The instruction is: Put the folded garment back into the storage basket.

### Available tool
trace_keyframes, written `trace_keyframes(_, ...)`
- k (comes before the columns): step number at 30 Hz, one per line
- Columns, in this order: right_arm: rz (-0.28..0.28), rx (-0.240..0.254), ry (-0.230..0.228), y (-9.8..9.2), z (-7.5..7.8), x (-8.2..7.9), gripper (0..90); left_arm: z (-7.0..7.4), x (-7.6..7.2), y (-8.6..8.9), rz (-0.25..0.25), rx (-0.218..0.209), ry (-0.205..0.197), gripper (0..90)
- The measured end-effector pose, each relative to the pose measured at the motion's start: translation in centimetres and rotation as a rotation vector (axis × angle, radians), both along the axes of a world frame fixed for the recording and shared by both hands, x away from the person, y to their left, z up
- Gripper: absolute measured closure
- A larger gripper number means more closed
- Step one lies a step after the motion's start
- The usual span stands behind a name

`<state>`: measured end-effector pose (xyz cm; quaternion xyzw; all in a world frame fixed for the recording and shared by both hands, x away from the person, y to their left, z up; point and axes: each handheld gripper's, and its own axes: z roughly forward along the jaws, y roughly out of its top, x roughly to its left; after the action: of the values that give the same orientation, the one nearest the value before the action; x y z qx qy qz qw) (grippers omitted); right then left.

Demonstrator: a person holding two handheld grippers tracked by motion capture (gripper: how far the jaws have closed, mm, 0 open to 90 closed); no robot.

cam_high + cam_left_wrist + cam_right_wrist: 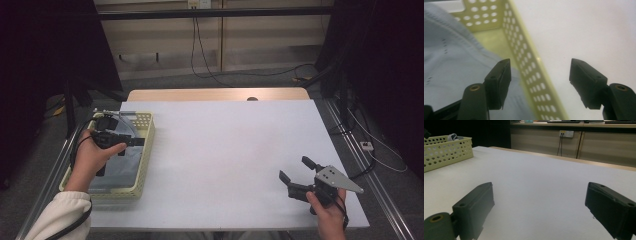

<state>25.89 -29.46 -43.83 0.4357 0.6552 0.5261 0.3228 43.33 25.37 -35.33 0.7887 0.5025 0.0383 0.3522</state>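
Table [225, 150]: white top across the middle of the high view, its wooden far edge showing at the upper centre; the wide stretch between the two hands lies bare.
Basket [145, 150]: pale yellow, perforated walls, at the table's left edge, centre left of the high view; its right wall runs diagonally up the left gripper view.
Cloth [117, 165]: light blue fabric, folded or crumpled, lying in the basket and covering most of its floor; it takes up the left side of the left gripper view.
Left gripper [131, 142]: held over the basket at centre left of the high view; jaws apart with nothing between them, one jaw above the cloth, the other past the basket wall over the table.
Right gripper [295, 170]: lower right of the high view, near the table's front right corner; jaws spread wide and gripping nothing, bare table ahead.
Cables [200, 45]: dark, trailing over the floor beyond the table, upper centre, well apart from both hands.
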Motion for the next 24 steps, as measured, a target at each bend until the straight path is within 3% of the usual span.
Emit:
trace_keyframes(14,-0.003,0.001,0.004,0.0,0.0,0.1,8.9,0.4,-1.2,-3.3,-0.1,-0.034,-0.036,32.2)
trace_keyframes(24,-0.003,0.005,0.007,0.0,0.0,0.0,8.9,0.0,-2.3,-5.2,-0.165,-0.053,-0.038,31.1)
